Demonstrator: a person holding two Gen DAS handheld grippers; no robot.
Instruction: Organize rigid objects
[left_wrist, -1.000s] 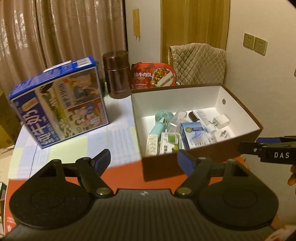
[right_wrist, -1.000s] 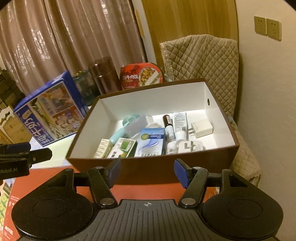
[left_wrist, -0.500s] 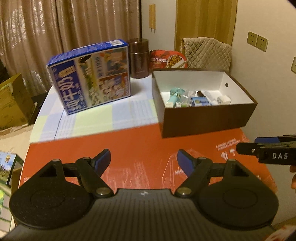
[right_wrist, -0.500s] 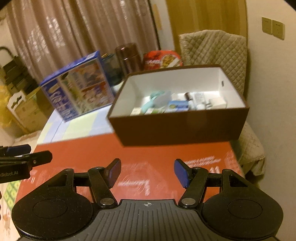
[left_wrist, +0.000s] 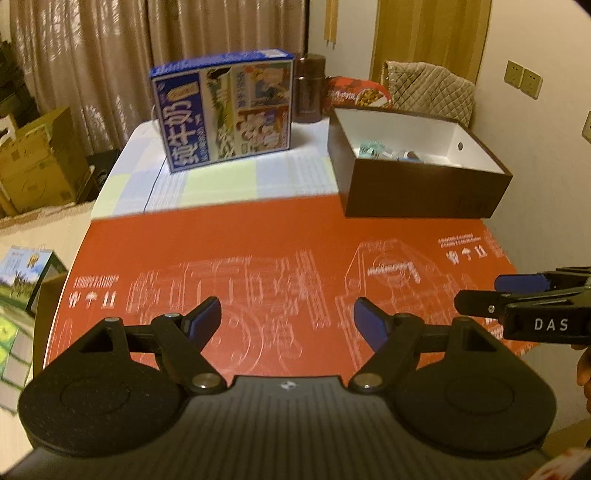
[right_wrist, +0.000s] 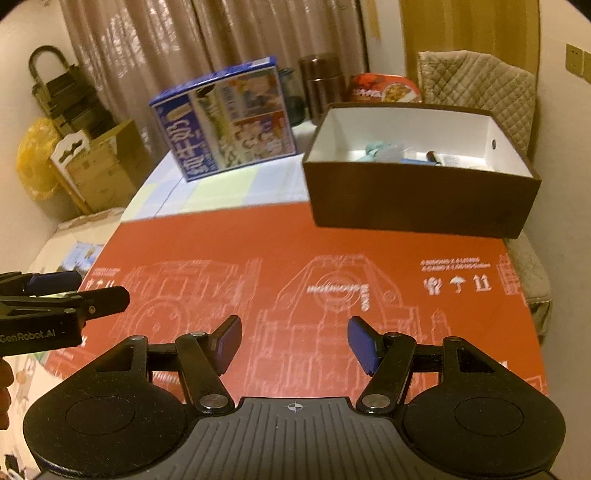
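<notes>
A brown box with a white inside (left_wrist: 421, 184) (right_wrist: 421, 199) stands at the far right of the table and holds several small items, among them a mint hand fan (left_wrist: 371, 148) (right_wrist: 376, 150). My left gripper (left_wrist: 287, 317) hovers open over the red cardboard sheet (left_wrist: 258, 240), well short of the box, with nothing between its fingers. My right gripper (right_wrist: 294, 339) is likewise open and empty above the red cardboard sheet (right_wrist: 295, 243). Each gripper shows at the edge of the other's view.
A blue milk carton box (left_wrist: 225, 110) (right_wrist: 229, 118) stands at the back on a checked cloth (left_wrist: 221, 181). Behind it are a brown flask (left_wrist: 308, 88) (right_wrist: 321, 85) and a red noodle bowl (left_wrist: 358, 94) (right_wrist: 384, 88). A quilted chair (left_wrist: 432, 86) and cardboard boxes (left_wrist: 37, 162) flank the table.
Both grippers have pulled back from the brown box, which now looks smaller and farther away. More of the red sheet is in view. Both stay open and empty.
</notes>
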